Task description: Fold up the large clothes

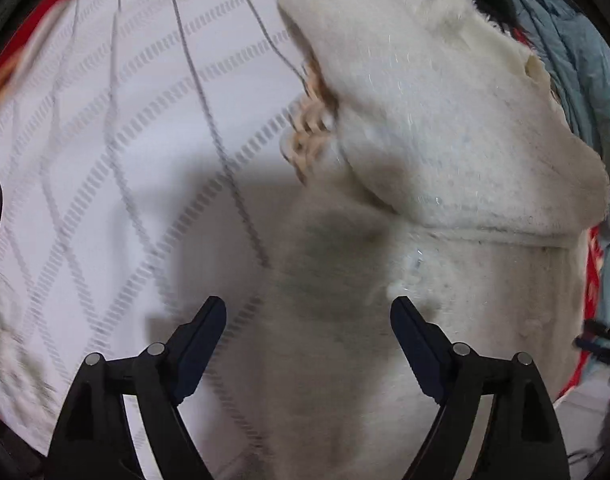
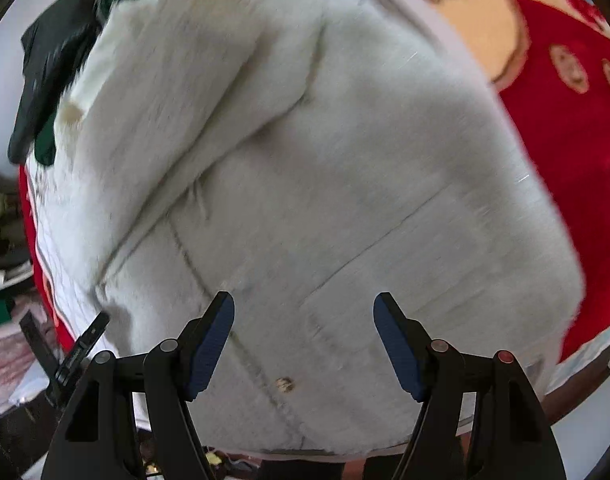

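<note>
Bedding comes first by size: a white quilted cover (image 1: 117,128) with dashed diamond stitching fills the left and far part of the left wrist view, and a red blanket (image 2: 553,152) with tan patterning lies under it, showing on the right and far right of the right wrist view. On top of these lies the task's garment, a large cream fleece coat (image 2: 305,168), thick and furry, spread across most of the right wrist view with one flap folded over the far left part and long seams crossing its near panel. In the left wrist view the same coat (image 1: 445,128) takes the right half, its upper layer turned over the lower one along a seam, with a patch of tan knit lining (image 1: 311,128) showing at the folded edge. A blue-grey padded garment (image 1: 585,64) lies at the far right in that view, beside the coat. A dark green and black garment (image 2: 53,76) sits at the far left of the right wrist view, touching the coat's far corner. A small brown button (image 2: 284,384) sits on the coat's near seam. The left gripper (image 1: 308,312) hangs over the coat's left edge with its jaws wide apart, gripping nothing. The right gripper (image 2: 303,308) hangs over the coat's near panel, jaws likewise spread and empty.
</note>
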`<state>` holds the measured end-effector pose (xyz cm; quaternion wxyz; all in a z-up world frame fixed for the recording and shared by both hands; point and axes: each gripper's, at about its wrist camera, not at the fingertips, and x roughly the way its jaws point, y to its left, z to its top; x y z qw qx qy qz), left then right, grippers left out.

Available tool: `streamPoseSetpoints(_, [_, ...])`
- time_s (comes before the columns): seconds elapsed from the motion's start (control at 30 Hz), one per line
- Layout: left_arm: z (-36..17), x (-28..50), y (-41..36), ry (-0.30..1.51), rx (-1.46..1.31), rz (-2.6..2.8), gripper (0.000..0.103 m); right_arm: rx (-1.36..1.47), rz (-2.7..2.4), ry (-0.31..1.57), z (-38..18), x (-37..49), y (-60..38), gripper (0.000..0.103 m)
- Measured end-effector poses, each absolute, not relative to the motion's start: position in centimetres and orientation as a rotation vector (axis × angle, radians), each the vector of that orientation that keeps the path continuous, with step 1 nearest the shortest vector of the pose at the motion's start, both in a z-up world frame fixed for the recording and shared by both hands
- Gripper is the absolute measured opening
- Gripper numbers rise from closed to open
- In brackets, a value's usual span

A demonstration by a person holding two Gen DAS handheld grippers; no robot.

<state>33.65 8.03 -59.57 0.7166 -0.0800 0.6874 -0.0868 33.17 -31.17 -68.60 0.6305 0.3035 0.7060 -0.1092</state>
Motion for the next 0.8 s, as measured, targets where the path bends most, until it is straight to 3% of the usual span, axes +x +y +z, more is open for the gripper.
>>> streamPoseSetpoints(0.1, [-60.4, 34.2, 6.7, 1.482, -0.119, -0.121, 0.082, 0.706, -0.234, 1.632, -69.6, 33.0, -29.5, 0.074])
streamPoseSetpoints(0.13, [-60.4, 34.2, 6.1, 1.459, -0.088, -0.106, 0.071, 0.71, -0.232, 1.636, -69.9, 33.0, -29.1, 0.074])
streamPoseSetpoints(0.17, [-60.2, 33.7, 5.3, 1.428, -0.06, -0.091, 0.054, 0.713, -0.232, 1.638, -70.1, 33.0, -28.7, 0.074])
streamPoseSetpoints(0.2, [-59.5, 33.8, 5.0, 1.385, -0.039, -0.095, 0.005, 0.717, -0.231, 1.637, -70.2, 32.9, -28.5, 0.074])
streamPoseSetpoints(0.7, [-57.4, 38.3, 14.8, 1.307, 0.167, -0.007, 0.004, 0.714, -0.215, 1.578, -67.9, 33.3, -26.8, 0.074])
streamPoseSetpoints(0.8, [-58.1, 37.7, 15.5, 1.358, 0.158, 0.008, 0.011, 0.665, -0.237, 1.543, -67.5, 34.0, -27.6, 0.074])
